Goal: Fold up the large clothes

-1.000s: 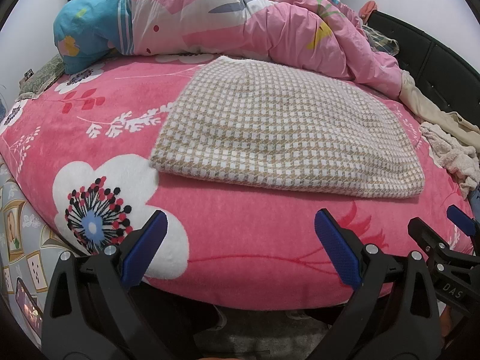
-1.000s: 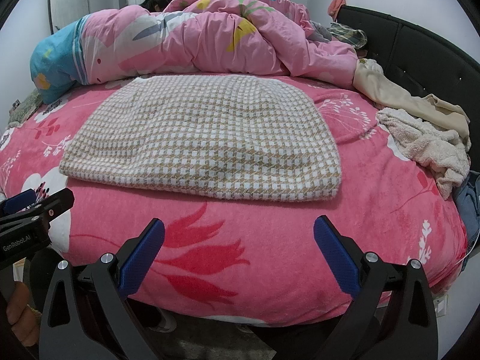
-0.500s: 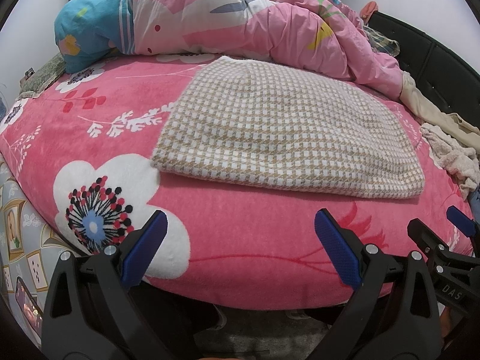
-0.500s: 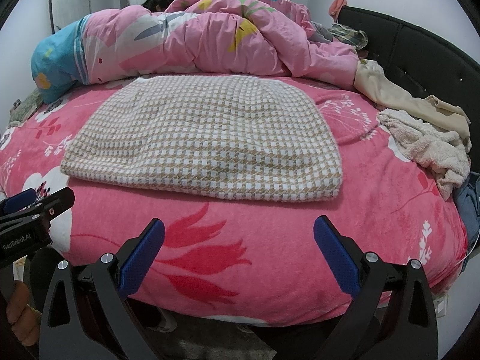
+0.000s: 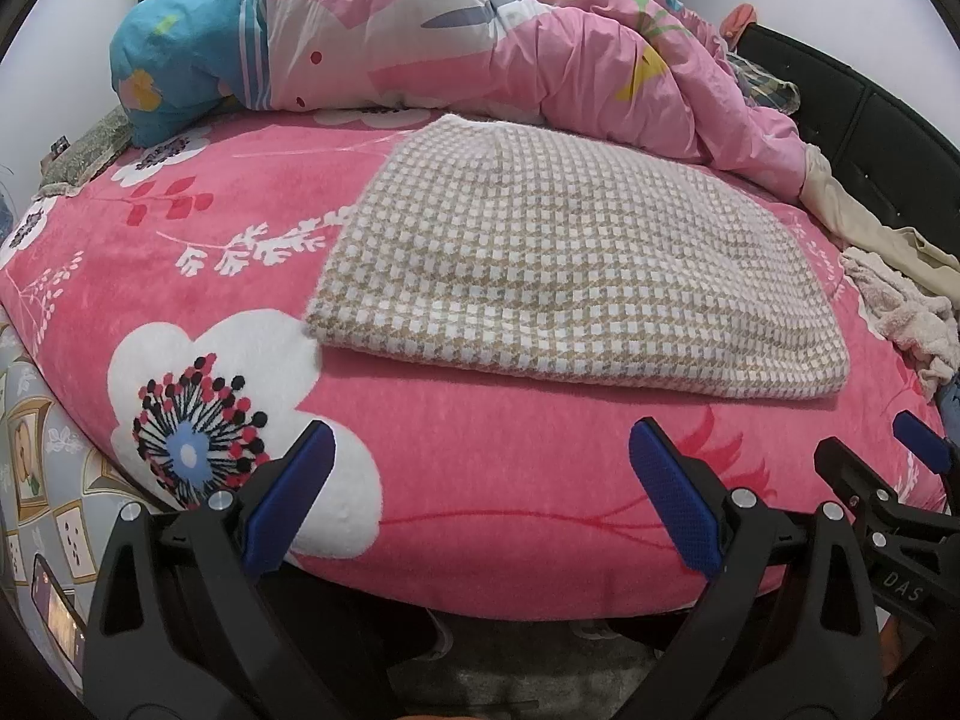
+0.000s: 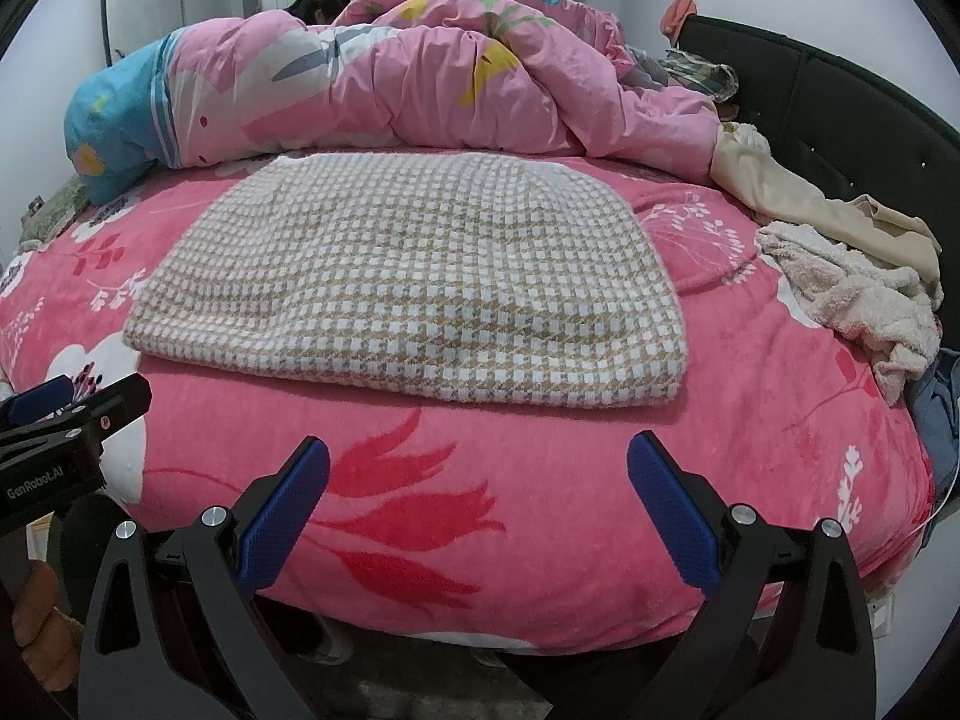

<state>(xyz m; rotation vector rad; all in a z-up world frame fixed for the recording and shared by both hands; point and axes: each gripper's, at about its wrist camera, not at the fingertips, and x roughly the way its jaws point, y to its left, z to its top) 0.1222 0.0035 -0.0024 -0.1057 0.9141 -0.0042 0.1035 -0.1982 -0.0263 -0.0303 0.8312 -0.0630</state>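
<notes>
A beige and white houndstooth garment lies folded flat in a rough rectangle on the pink floral bed. My left gripper hangs open at the bed's near edge, short of the garment's near left corner, with nothing between its blue pads. My right gripper is open too, at the near edge in front of the garment's near right part. Each gripper shows at the side of the other's view: the right one, the left one.
A rumpled pink and blue duvet lies along the far side. A beige cloth and a fluffy cream cloth are heaped at the right by the black headboard. A phone lies low on the left.
Both views have crept very slightly; the garment lies as before and both grippers stay open.
</notes>
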